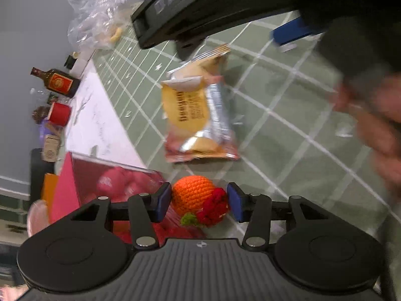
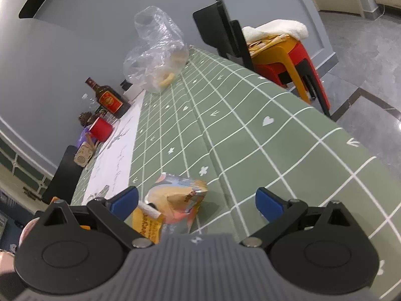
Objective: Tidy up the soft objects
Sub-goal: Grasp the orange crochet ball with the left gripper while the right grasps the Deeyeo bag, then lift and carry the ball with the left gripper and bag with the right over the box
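Green checked tablecloth (image 2: 250, 135) covers the table where a person sorts soft items against a grey wall. Between the blue pads of the left gripper (image 1: 199, 202) sits an orange crocheted ball with a red flower (image 1: 198, 200); the left pad touches it, the right pad looks just clear, so the jaws stand partly apart around it. Beside it lies a clear box of pink soft items (image 1: 117, 185). Beyond, a crinkled yellow-and-silver snack packet (image 1: 198, 115) rests on the cloth. The right gripper (image 2: 196, 200) hovers wide apart over that packet.
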`<action>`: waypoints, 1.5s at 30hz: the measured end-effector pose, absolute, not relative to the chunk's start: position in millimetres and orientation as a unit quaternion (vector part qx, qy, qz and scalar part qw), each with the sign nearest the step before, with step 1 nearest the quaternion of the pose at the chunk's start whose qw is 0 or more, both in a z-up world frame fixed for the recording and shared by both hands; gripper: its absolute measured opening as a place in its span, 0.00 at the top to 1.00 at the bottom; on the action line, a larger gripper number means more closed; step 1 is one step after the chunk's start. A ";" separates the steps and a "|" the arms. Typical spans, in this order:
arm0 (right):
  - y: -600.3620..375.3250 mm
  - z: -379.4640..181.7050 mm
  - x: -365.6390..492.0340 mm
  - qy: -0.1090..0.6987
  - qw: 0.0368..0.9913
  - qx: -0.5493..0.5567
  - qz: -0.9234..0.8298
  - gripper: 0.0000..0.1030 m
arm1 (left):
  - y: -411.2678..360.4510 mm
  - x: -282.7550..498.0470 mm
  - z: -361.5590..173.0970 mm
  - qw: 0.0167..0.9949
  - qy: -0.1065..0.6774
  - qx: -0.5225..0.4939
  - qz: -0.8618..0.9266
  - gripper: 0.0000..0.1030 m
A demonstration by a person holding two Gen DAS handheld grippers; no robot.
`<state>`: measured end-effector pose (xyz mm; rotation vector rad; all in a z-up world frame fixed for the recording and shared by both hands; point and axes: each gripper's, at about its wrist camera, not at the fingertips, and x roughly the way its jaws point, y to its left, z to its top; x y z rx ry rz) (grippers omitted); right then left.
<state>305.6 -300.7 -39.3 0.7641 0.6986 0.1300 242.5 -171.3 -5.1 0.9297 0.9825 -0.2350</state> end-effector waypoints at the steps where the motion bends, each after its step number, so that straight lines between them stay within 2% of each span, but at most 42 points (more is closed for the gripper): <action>1: -300.6 -40.3 306.0 0.334 0.864 0.371 0.069 0.05 | -167.7 232.9 -2.4 0.780 0.447 0.420 -0.123 0.46; 6: -295.4 -40.6 308.8 0.342 0.864 0.359 0.087 0.05 | -141.0 183.1 6.7 0.836 0.407 0.337 -0.149 0.46; 10: -275.4 -36.4 312.7 0.366 0.871 0.307 0.116 0.02 | -109.8 150.2 9.0 0.888 0.366 0.250 -0.120 0.46; 14: -236.6 -26.8 312.1 0.383 0.892 0.208 0.123 0.03 | -100.3 123.4 0.8 0.910 0.325 0.239 -0.095 0.45; 19: -205.0 -24.4 311.0 0.378 0.909 0.148 0.095 0.03 | -102.5 109.9 -7.7 0.934 0.282 0.208 -0.070 0.45; 23: -199.9 -32.5 322.1 0.383 0.909 0.145 0.078 0.03 | -86.7 109.5 -10.4 0.947 0.277 0.148 -0.075 0.44; 25: -196.1 -35.5 328.1 0.385 0.910 0.134 0.071 0.03 | -82.1 115.3 -12.1 0.941 0.304 0.120 -0.092 0.51; 27: -190.1 -36.5 333.4 0.384 0.913 0.121 0.065 0.02 | -74.2 120.9 -9.1 0.941 0.311 0.092 -0.099 0.50; 32: -176.5 -40.5 333.7 0.375 0.923 0.072 0.053 0.03 | -72.1 120.7 -5.8 0.941 0.315 0.075 -0.100 0.51; 34: -168.0 -43.0 331.9 0.373 0.926 0.027 0.047 0.06 | -70.6 119.5 -5.7 0.941 0.316 0.072 -0.099 0.51; 37: -170.5 -39.8 325.4 0.367 0.929 0.001 0.047 0.31 | -64.6 119.6 -7.7 0.940 0.319 0.059 -0.103 0.51; 38: -176.6 -37.1 323.6 0.371 0.927 0.004 0.048 0.42 | -61.5 120.5 -7.8 0.940 0.320 0.055 -0.104 0.51; 45: -223.3 -31.7 288.7 0.395 0.917 0.024 0.059 0.47 | -51.7 123.2 -9.3 0.939 0.323 0.041 -0.110 0.51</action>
